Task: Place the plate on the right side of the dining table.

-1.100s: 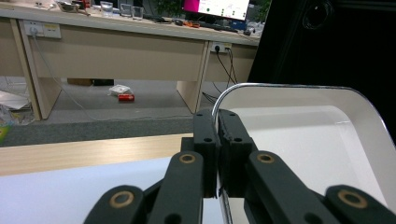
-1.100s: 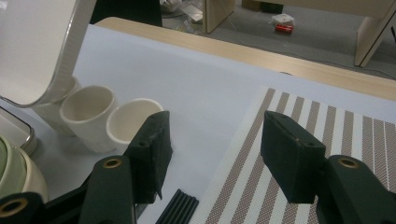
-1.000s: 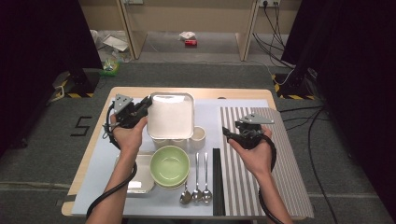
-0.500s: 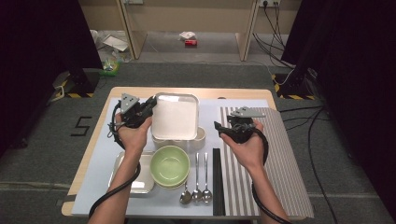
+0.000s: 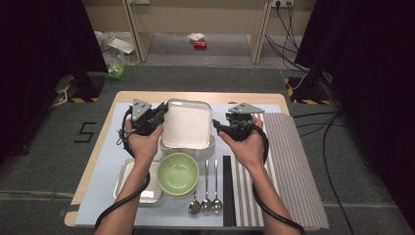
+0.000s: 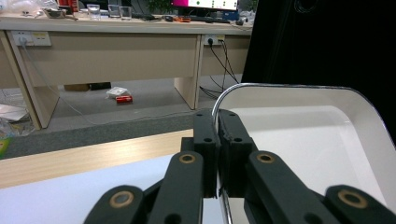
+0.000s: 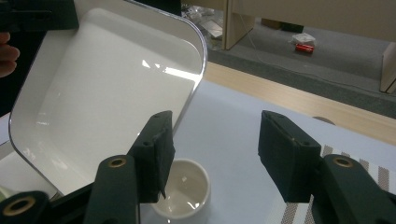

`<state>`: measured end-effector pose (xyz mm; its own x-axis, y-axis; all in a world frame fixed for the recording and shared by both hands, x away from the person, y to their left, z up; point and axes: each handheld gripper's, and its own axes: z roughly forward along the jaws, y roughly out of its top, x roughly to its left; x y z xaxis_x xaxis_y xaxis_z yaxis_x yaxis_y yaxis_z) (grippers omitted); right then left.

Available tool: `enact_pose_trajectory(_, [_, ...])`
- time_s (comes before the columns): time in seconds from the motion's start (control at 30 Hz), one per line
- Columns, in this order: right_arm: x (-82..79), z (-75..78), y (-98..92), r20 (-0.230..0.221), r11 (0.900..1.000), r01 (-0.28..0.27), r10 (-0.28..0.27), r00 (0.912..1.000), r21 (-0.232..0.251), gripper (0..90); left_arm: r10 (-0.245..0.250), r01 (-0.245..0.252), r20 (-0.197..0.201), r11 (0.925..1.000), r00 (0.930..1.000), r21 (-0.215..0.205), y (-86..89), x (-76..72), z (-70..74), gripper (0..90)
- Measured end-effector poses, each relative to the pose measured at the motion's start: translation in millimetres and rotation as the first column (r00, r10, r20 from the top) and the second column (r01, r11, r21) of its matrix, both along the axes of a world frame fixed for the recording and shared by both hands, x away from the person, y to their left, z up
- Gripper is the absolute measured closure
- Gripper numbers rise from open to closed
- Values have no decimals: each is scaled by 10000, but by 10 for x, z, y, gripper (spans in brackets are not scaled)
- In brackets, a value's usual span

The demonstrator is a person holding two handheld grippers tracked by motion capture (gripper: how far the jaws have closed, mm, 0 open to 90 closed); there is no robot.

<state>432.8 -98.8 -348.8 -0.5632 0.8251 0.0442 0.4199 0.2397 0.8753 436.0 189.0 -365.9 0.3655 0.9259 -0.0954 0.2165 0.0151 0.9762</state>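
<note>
A white square tray [image 5: 187, 123] with a metal rim is held tilted above the table. My left gripper [image 5: 164, 113] is shut on its left rim. In the left gripper view the jaws [image 6: 217, 114] pinch the rim of the tray [image 6: 317, 140]. My right gripper [image 5: 218, 128] is open just off the tray's right edge. Its jaws have just been closing a little, with nothing between them. In the right gripper view, that gripper [image 7: 215, 126] has its left jaw beside the tray's [image 7: 102, 93] edge. A small white cup [image 7: 184, 189] stands below.
A green bowl [image 5: 178, 172] sits in front of the tray, with a metal tray [image 5: 125, 176] to its left. Spoons [image 5: 205, 203] and black chopsticks [image 5: 226, 191] lie to its right. A striped mat [image 5: 293, 166] covers the table's right side.
My right gripper has moved left and farther away, up to the white tray's right edge. The left gripper has stayed shut on the tray's left rim.
</note>
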Motion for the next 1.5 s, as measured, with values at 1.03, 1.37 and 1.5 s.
enact_pose_trajectory(1.03, [268, 44, 230, -458, 9985, 467, -453, 9979, 299, 757, 18, -20, 311, 10000, 9995, 67, -66, -76, 4, 863])
enact_pose_trajectory(1.37, [262, 48, 219, -374, 9968, 604, -585, 9976, 530, 865, -272, 277, 230, 9993, 9994, -239, -67, -133, -46, 853])
enact_pose_trajectory(1.5, [237, 79, 217, -66, 9975, 623, -621, 9980, 339, 877, -405, 410, 151, 9986, 9991, -320, -57, -143, -80, 846])
